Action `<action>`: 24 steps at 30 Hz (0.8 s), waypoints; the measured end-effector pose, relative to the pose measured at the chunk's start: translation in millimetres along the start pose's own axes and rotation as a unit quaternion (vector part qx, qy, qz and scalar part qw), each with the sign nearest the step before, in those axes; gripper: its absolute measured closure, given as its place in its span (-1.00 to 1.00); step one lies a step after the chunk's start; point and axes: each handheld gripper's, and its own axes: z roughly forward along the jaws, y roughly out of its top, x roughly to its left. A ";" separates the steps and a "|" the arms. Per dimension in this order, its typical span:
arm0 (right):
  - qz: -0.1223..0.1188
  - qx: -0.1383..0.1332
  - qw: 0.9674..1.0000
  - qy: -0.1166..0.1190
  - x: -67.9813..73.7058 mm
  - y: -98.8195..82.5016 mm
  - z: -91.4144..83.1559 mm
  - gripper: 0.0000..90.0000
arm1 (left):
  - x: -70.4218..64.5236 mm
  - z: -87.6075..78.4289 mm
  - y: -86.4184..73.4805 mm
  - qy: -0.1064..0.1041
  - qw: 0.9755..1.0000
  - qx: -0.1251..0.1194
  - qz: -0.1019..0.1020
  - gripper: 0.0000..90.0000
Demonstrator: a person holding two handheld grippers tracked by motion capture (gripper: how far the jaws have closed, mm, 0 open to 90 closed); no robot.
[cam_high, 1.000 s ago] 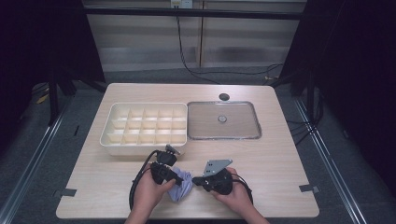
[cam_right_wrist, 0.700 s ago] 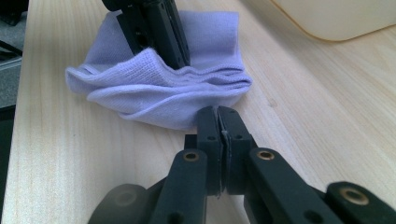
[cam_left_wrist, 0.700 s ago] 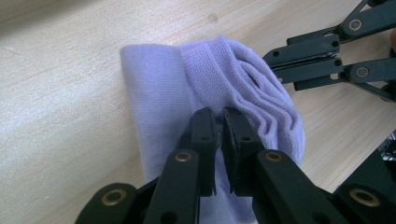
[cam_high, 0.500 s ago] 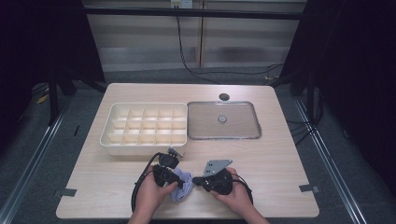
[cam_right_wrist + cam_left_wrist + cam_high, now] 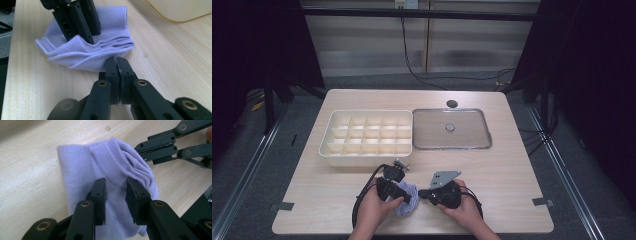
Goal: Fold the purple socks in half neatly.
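Lavender cloth (image 5: 408, 192), bunched and folded, lies on the wooden table (image 5: 512, 170) near the person's edge, directly between the two grippers.

Left gripper (image 5: 115, 195): jaws have just been opening. In the left gripper view they stand apart over the cloth, with a ridge of fabric in the gap; pads don't look to be pressing it. The cloth runs ahead of the tips, and its ribbed hem band (image 5: 110, 160) runs diagonally away from the jaws, up and to the left.

Right gripper (image 5: 117, 65): jaws are together, tips right at the cloth's near edge. A thin sliver of edge may be pinched between them, can't tell for sure. In the right gripper view the cloth sits just ahead of the tips, its long axis running crosswise to the jaws. Stacked folds fan out ahead and to the right; the hemmed corner trails off to the left.

The grippers face each other across the cloth, and the left one's jaws come down onto its far side as seen from the right gripper.

Beyond the left gripper, well apart from the cloth: cream divided tray (image 5: 367, 134). Beside that, a clear lid (image 5: 451, 129) with a centre knob.
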 end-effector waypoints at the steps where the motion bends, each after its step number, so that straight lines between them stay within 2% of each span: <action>1: 0.000 0.000 1.000 0.000 0.0 0.0 0.0 0.96 | 0.1 -0.8 0.1 -0.001 1.000 0.000 0.000 0.51; 5: 0.000 0.000 1.000 -0.001 0.1 0.1 0.1 0.96 | -0.2 -7.2 0.6 -0.004 1.000 -0.006 -0.001 0.44; 10: -0.001 0.001 1.000 0.000 0.1 0.2 0.1 0.96 | 1.7 -22.3 2.3 0.004 1.000 -0.021 0.002 0.39; 17: -0.001 0.000 1.000 0.000 -0.1 0.0 0.0 0.96 | 13.1 -34.1 -0.2 0.014 0.999 -0.036 -0.018 0.34; 24: 0.000 -0.001 1.000 0.000 -0.1 0.0 0.1 0.96 | 22.1 -37.3 -4.1 0.018 0.999 -0.040 -0.026 0.33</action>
